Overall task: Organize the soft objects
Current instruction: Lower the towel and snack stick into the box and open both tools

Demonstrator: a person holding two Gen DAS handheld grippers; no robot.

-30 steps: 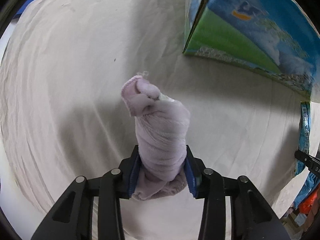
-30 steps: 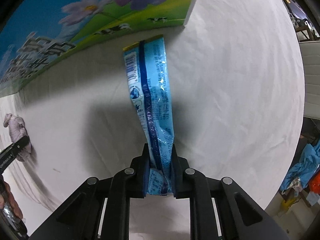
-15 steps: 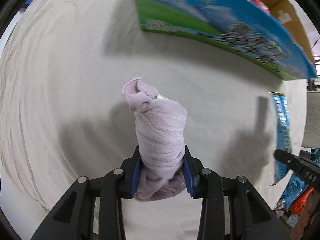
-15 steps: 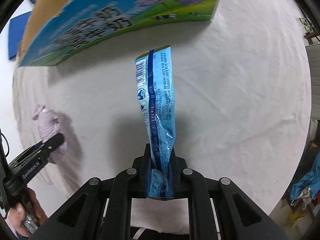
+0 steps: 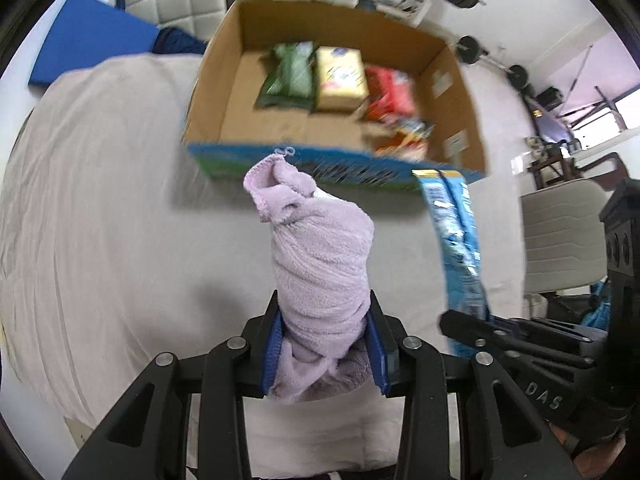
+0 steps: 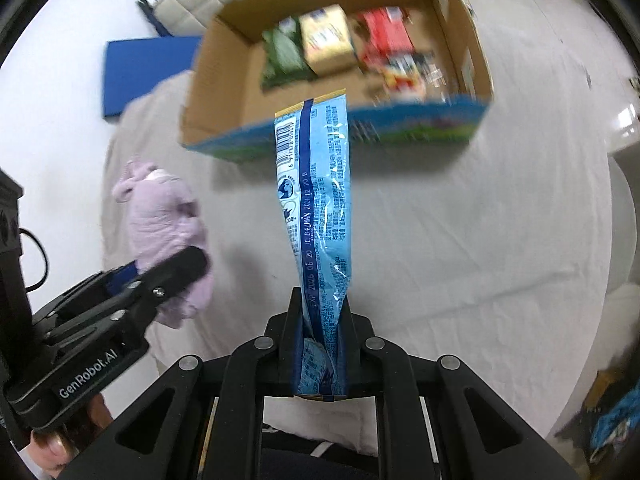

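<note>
The left gripper (image 5: 325, 322) was clenched on a rolled lilac towel (image 5: 320, 268), its blue pads pressing both sides of the roll, which stood up from the jaws and hung clear of the white cloth-covered table (image 5: 112, 208). The right gripper (image 6: 321, 320) was clamped on the near end of a light blue snack packet (image 6: 316, 208), whose long flat body reached away towards the far side. In the right wrist view the towel and the left gripper showed at the left, well apart from the packet.

Beyond both held things, on the far part of the table, stood an open cardboard box (image 5: 224, 80) with a blue and green printed outside. Inside it lay a green packet (image 5: 288, 78), a yellow packet (image 5: 340, 74) and a red packet (image 5: 390, 94), all blurred.
</note>
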